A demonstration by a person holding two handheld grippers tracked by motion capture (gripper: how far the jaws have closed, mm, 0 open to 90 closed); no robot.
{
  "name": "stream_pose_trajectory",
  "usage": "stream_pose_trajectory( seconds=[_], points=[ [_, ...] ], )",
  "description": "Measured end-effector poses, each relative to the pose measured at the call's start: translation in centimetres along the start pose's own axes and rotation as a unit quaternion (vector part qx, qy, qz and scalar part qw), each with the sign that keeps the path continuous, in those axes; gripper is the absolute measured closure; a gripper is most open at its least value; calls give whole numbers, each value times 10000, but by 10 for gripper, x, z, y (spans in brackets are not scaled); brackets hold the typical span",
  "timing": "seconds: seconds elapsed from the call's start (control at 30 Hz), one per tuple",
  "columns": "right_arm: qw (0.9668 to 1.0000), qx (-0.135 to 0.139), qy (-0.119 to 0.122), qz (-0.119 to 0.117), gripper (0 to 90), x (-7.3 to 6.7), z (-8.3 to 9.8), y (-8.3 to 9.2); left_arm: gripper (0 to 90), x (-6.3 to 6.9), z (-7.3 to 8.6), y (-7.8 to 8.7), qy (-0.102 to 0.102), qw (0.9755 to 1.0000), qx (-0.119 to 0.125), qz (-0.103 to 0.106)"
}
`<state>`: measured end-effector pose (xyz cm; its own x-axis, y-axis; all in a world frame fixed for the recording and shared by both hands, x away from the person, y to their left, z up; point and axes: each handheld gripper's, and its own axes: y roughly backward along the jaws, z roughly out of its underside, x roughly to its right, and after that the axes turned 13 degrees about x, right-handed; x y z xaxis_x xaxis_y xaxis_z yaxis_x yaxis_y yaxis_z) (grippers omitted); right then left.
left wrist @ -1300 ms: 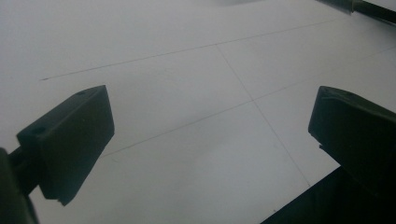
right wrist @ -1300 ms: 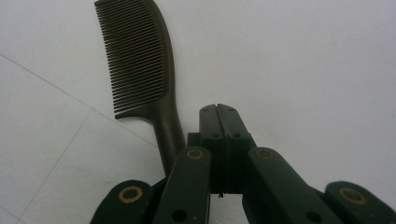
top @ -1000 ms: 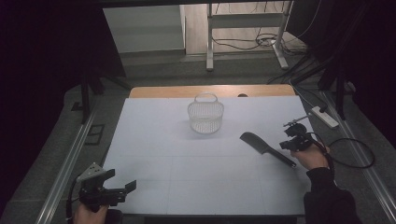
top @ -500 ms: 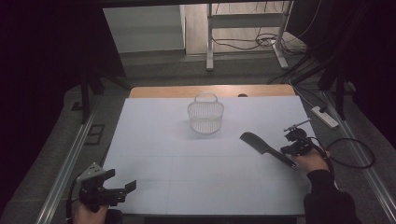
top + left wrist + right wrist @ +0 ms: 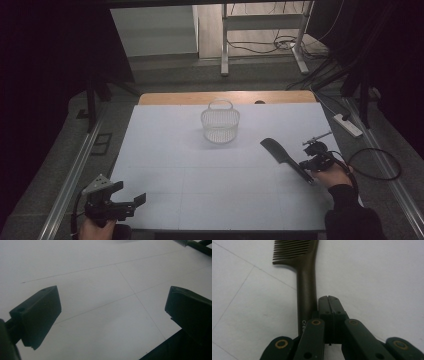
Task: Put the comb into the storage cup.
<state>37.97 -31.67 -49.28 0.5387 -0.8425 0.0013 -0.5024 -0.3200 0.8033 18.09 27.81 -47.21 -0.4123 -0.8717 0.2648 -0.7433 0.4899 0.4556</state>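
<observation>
The right hand-held gripper is resting fully closed, gripping nothing, just beside the comb near the worktop's right edge. The left hand-held gripper is gaping wide, empty, at the near-left corner.

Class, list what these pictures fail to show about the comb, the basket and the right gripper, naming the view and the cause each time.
1. Comb: right gripper view, handle end hidden behind the right gripper; printed lettering cut off by its links.
2. Whether the shut fingers pinch the comb or lie beside it: unclear.
3. Basket: high view, too small to tell any contents.
</observation>
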Motion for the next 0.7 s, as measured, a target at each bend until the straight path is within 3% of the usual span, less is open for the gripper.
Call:
stream_pose_trajectory(
  seconds=[0.57,0.7],
  points=[
    [9999,-17,23,-114,894,-10,5,3,10,0,0,0,-3,10000,0,10],
    [9999,106,-9,-69,893,-9,4,9,10,0,0,0,-1,10000,0,9]
  ],
)
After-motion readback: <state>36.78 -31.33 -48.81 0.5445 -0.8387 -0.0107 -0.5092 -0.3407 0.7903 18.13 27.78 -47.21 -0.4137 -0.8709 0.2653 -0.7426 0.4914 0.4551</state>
